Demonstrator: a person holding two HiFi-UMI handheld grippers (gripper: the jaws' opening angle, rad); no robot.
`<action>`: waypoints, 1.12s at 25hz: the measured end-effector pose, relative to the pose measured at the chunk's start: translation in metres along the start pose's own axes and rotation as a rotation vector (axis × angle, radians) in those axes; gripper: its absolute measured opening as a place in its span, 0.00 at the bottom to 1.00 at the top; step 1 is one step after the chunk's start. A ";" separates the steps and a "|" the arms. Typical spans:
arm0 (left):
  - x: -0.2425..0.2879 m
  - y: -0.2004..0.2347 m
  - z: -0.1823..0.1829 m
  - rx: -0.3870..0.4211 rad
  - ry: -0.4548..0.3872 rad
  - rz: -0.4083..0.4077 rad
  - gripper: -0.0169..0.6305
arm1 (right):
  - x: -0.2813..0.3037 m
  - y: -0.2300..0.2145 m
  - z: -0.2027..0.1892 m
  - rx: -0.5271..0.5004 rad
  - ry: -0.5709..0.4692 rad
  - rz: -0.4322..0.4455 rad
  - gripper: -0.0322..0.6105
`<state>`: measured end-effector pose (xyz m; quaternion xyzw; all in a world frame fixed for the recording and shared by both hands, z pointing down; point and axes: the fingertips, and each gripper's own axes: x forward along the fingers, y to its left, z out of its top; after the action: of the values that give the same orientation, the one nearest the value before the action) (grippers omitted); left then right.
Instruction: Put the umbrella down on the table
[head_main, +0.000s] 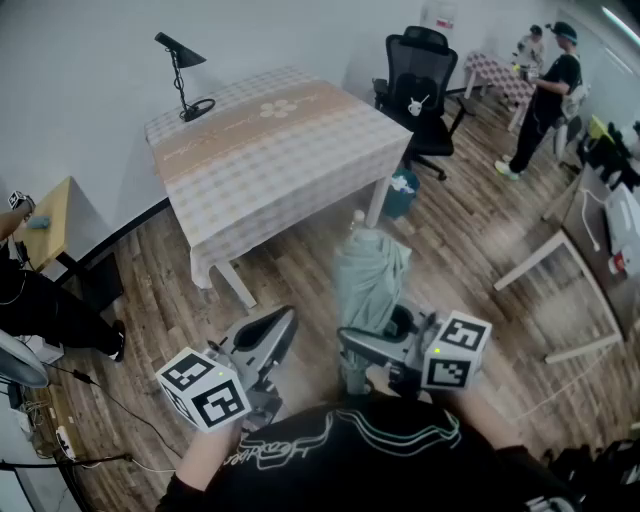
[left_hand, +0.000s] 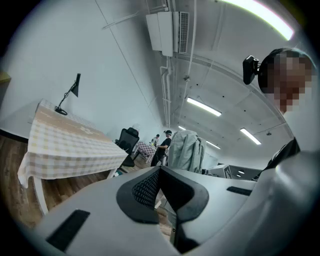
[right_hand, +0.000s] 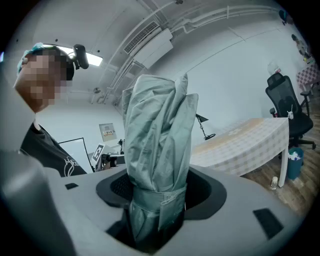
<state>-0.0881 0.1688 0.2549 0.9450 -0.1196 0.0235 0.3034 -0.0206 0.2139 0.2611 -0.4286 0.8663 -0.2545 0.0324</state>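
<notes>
A folded pale green umbrella (head_main: 370, 278) stands upright, tip up, in my right gripper (head_main: 368, 352), which is shut on its strapped lower part above the wooden floor. In the right gripper view the umbrella (right_hand: 157, 125) rises out of the right gripper (right_hand: 157, 202) and hides the pads. My left gripper (head_main: 281, 322) is beside it on the left, shut with nothing in it; in its own view the left gripper (left_hand: 161, 172) has its jaws together. The table (head_main: 270, 140) with a checked cloth stands ahead, a little way off; the same table (left_hand: 65, 142) shows at that view's left.
A black desk lamp (head_main: 180, 70) stands on the table's far corner. A black office chair (head_main: 420, 80) and a teal bin (head_main: 403, 192) are at its right. A person (head_main: 545, 100) stands at the back right. White table legs (head_main: 560, 290) are at the right.
</notes>
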 end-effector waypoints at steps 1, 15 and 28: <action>-0.002 0.000 0.000 -0.001 0.000 0.000 0.02 | 0.000 0.001 0.000 0.001 -0.001 0.000 0.48; -0.008 -0.009 0.004 0.025 0.000 -0.017 0.02 | -0.001 0.014 0.007 -0.035 -0.004 0.001 0.48; 0.013 0.009 -0.027 0.002 0.034 0.008 0.02 | -0.008 -0.020 -0.015 0.017 -0.017 0.003 0.48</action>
<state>-0.0767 0.1743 0.2839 0.9444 -0.1180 0.0410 0.3043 -0.0054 0.2160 0.2826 -0.4292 0.8644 -0.2581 0.0440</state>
